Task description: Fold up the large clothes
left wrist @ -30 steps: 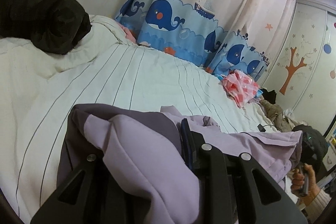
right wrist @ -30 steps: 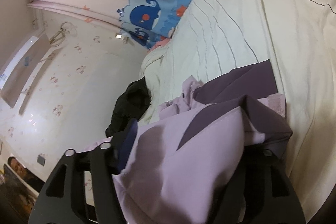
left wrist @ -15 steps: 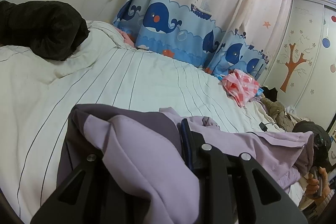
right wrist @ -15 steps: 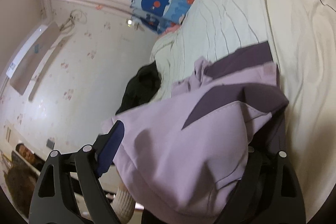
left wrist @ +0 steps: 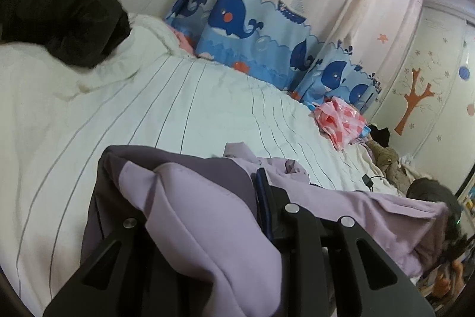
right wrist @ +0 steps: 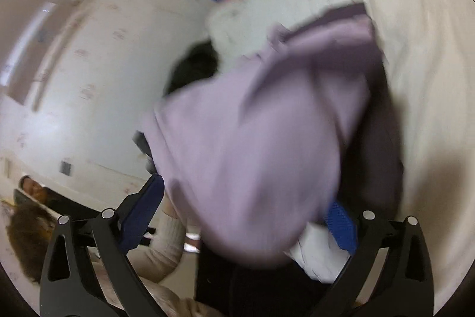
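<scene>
A large lilac garment [left wrist: 356, 207] with dark purple panels lies bunched at the near edge of the bed. My left gripper [left wrist: 196, 198] is shut on a thick fold of it; the fabric drapes over the left finger and hides it. In the right wrist view the same garment [right wrist: 267, 109] shows blurred, hanging over my right gripper [right wrist: 246, 198]. Its jaws are opening. Both blue pads [right wrist: 145, 207] stand wide apart and do not press the cloth sagging between them.
The bed's white striped cover [left wrist: 178, 109] stretches ahead. A black garment [left wrist: 68, 23] lies at its far left. A pink bag [left wrist: 341, 121] and heaped clothes [left wrist: 386, 162] lie at the right. A whale curtain [left wrist: 252, 28] hangs behind. A person's sleeve [right wrist: 166, 239] is close by.
The right gripper's jaws have spread wide and let go of the lilac garment while that hand swung sideways. The left gripper has kept its grip and place.
</scene>
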A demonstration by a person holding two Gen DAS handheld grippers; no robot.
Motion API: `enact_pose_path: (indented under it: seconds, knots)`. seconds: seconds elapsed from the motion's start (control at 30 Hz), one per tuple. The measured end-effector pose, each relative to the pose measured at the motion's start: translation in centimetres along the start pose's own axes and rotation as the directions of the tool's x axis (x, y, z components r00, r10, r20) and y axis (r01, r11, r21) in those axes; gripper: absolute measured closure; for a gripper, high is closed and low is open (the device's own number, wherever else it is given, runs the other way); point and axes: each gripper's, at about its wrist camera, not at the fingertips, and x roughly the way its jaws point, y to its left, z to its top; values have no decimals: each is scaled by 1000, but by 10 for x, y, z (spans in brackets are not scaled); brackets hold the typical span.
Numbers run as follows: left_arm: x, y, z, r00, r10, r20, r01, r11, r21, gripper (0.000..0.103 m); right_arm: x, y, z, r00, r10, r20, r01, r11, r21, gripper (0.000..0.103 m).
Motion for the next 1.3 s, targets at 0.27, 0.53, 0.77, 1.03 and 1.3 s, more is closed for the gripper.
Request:
enact_pose_path:
  seconds: [0.27,0.53,0.77,1.03,1.3]
  knots:
    - [0,1,-2,1000,6,-16,-6,1000,-10,78,-6,2,-20,992,120,33,-120,993,11,7]
    - [-21,-2,12,988,-148,33,150,986,-73,78,-8,36,24,933,275,231,-255,960,-114,6]
    - [20,22,43,974,-226,-31,203,921,-334,78,10,45,122,913,230,337,-203,973,-114,6]
    - [102,74,14,929,-238,-284,21,799,-602,57,81,1,190,926,49,375,-67,997,34,6]
    - [43,73,36,826,-564,21,468,664,-583,30,88,-2,174,925,-17,380,16,1000,6,6]
